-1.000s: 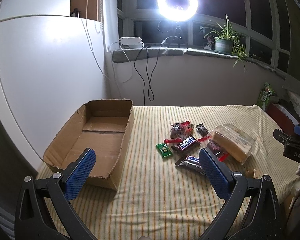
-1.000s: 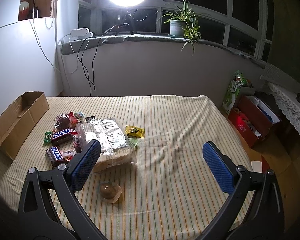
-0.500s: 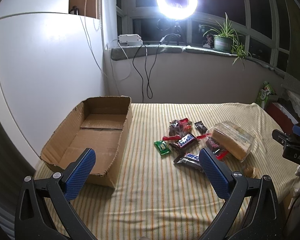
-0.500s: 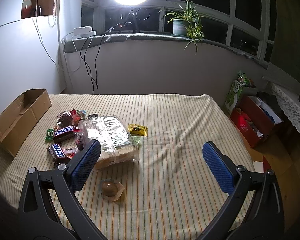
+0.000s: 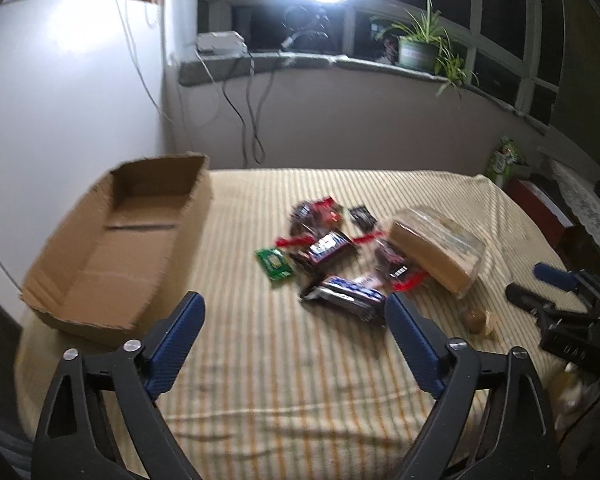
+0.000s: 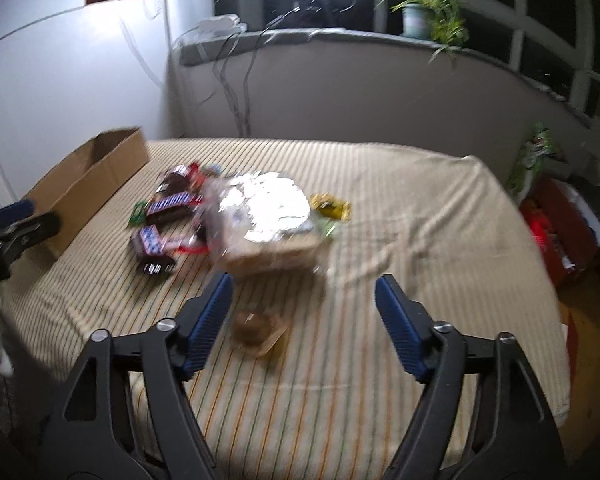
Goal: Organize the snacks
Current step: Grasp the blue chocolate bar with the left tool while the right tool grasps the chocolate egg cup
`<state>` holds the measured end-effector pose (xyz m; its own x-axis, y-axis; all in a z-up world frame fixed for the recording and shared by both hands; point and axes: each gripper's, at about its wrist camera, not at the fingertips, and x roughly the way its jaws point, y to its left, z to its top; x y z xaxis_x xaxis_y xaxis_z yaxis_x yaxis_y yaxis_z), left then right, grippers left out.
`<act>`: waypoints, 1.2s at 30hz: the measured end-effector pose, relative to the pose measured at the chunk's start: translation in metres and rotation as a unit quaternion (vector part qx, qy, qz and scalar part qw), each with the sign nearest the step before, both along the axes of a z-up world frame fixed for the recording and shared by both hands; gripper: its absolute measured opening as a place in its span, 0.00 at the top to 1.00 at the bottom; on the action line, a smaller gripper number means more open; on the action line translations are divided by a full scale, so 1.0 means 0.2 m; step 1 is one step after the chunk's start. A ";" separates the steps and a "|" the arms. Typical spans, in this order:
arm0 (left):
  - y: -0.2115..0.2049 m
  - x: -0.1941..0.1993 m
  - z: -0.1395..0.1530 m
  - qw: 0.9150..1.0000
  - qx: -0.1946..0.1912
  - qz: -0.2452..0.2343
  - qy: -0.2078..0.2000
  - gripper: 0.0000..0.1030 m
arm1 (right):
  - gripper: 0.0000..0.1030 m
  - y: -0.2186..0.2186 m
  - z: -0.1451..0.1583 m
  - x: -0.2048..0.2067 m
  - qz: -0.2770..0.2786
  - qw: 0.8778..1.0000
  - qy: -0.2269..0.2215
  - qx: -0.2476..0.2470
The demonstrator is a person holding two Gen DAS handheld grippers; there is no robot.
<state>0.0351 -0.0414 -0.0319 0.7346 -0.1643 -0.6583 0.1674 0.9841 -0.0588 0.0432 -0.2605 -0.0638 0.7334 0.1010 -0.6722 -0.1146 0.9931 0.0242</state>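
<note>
Striped cloth (image 5: 300,380), snacks (image 5: 340,256) piled beside empty box (image 5: 112,248). My left gripper (image 5: 292,328), right gripper (image 6: 304,312) both closing, nothing between. Approach step; next, pinch one packet.

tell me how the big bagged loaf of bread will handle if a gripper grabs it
The bagged bread loaf looks soft, so pinching would likely squash the slices. Its clear, shiny wrap seems loose and may slip or crinkle. It is the bulkiest snack on the striped cloth, probably too wide for an easy grab.

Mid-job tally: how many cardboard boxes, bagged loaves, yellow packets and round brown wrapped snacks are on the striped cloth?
Cardboard box: 1
Bagged loaf: 1
Yellow packet: 1
Round brown wrapped snack: 1
Total: 4
</note>
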 end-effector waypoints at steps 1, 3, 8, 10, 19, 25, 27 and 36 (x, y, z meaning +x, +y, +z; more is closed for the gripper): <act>-0.01 0.01 -0.01 1.000 -0.004 -0.005 0.006 0.15 | 0.31 0.01 -0.02 0.00 0.004 1.000 0.005 -0.002; -0.03 0.02 -0.04 1.000 -0.013 -0.014 0.019 0.16 | 0.34 0.02 -0.05 0.01 0.013 1.000 0.017 0.002; -0.07 0.09 -0.10 0.998 -0.036 -0.027 0.051 0.20 | 0.43 0.05 -0.12 0.04 0.036 0.998 0.044 0.026; -0.09 0.13 -0.13 0.997 -0.044 -0.032 0.061 0.21 | 0.44 0.07 -0.14 0.05 0.044 0.998 0.049 0.026; -0.16 0.26 -0.21 0.994 -0.055 -0.032 0.091 0.21 | 0.48 0.11 -0.19 0.11 0.058 0.996 0.065 0.022; -0.22 0.34 -0.25 0.994 -0.038 -0.024 0.100 0.21 | 0.48 0.13 -0.22 0.13 0.058 0.996 0.069 0.013; -0.24 0.35 -0.27 0.994 -0.029 -0.022 0.100 0.21 | 0.48 0.14 -0.22 0.14 0.058 0.996 0.069 0.009; -0.24 0.37 -0.32 0.995 -0.003 -0.013 0.102 0.33 | 0.48 0.17 -0.23 0.15 0.061 0.996 0.065 -0.017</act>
